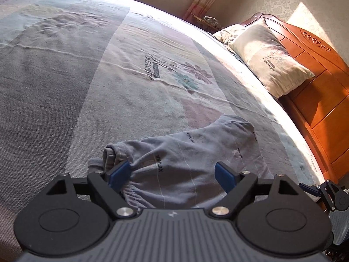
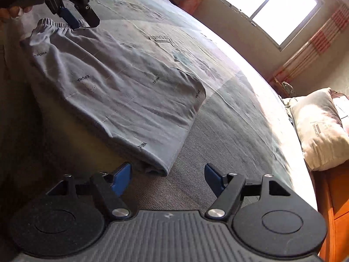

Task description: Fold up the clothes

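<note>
On the bed (image 2: 229, 135) lie grey shorts (image 2: 113, 91), long way from left gripper (image 1: 172, 174) at the waistband to right gripper (image 2: 168, 175) at the hem. Both jaws stand open, holding nothing.

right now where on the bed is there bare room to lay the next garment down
Bare bedspread beyond the grey shorts, out to the flower print. Crowded by the pillow against the headboard, and at the near edge around both grippers.
</note>
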Tool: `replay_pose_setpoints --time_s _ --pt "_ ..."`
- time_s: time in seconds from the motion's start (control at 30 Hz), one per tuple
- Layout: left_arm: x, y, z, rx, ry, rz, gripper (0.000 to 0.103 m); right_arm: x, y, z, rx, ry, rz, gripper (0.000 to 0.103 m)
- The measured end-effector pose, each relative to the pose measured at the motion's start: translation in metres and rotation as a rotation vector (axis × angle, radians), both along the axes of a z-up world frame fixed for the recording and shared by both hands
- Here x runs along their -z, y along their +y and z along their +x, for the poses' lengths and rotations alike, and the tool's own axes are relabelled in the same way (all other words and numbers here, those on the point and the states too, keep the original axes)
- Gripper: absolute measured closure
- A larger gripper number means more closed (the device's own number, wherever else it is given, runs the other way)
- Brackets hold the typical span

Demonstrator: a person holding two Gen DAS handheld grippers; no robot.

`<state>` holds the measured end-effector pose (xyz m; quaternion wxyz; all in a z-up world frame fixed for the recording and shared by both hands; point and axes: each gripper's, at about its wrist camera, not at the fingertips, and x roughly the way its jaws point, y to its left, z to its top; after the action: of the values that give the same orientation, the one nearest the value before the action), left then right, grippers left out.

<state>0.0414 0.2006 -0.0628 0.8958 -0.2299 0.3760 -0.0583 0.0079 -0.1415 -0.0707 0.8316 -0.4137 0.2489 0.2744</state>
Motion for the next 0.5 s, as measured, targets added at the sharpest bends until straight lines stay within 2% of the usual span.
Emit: replay_pose_setpoints --time_s 0.27,0.33,0.4,0.5 --pt "0.002 0.0 -0.002 0.01 -0.015 -0.001 0.017 0.004 0.012 -0.002 -0.047 -0.137 -0.099 0.022" --pt "0.002 0.001 -0.003 0.012 -0.019 -0.005 0.016 0.008 0.016 -0.002 -0.07 -0.166 -0.13 0.018" --pt "0.003 0.002 -0.004 0.011 -0.022 -0.011 0.016 0.013 0.018 0.001 -0.082 -0.194 -0.166 0.018" --pt "0.004 0.003 -0.005 0.013 -0.03 -0.017 0.016 0.018 0.009 0.009 -0.045 -0.192 -0.181 0.014"
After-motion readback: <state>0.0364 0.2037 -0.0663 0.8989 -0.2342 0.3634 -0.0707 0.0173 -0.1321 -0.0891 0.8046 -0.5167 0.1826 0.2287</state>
